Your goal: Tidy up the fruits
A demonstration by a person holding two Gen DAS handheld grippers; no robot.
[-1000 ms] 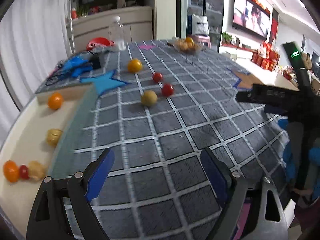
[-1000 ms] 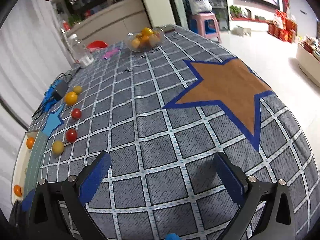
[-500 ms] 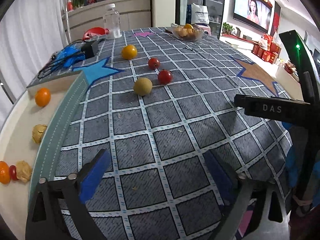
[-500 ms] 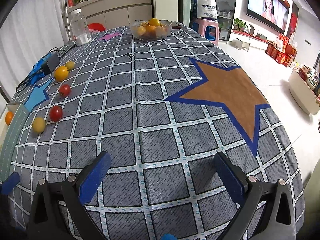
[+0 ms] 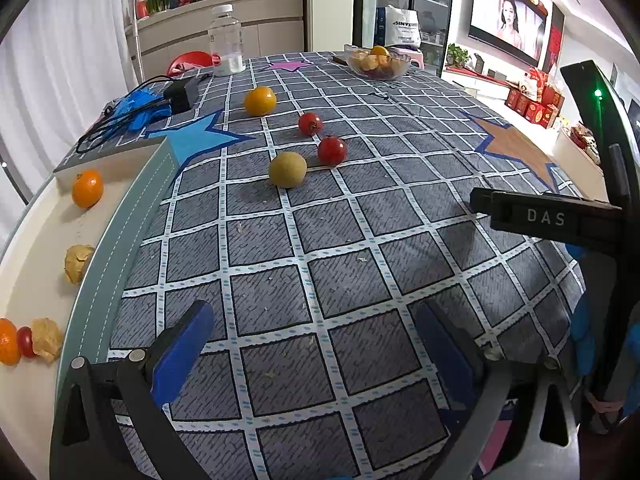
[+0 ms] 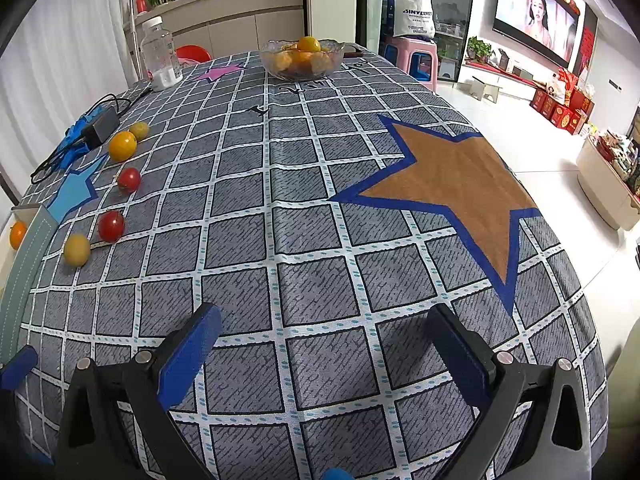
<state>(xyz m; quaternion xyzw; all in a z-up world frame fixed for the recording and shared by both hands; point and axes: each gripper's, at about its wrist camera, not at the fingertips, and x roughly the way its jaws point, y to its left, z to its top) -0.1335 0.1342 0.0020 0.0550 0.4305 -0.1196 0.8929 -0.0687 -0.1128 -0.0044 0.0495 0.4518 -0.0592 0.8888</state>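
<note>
Loose fruits lie on the grey checked tablecloth: a yellow-green fruit, two red cherry tomatoes and an orange-yellow fruit. The right wrist view also shows a small yellow fruit behind the orange one. A cream tray at the left holds an orange, husked fruits and a small tomato. My left gripper is open and empty, short of the loose fruits. My right gripper is open and empty over bare cloth.
A glass bowl of fruit stands at the table's far end, a plastic bottle beside it to the left. A black adapter with cable and blue item lies at the far left. The right gripper's body shows at the right.
Both grippers have tilted and shifted so the views look more squarely down the table; the fruits appear closer to the left gripper. Both stay open. No fruit has moved.
</note>
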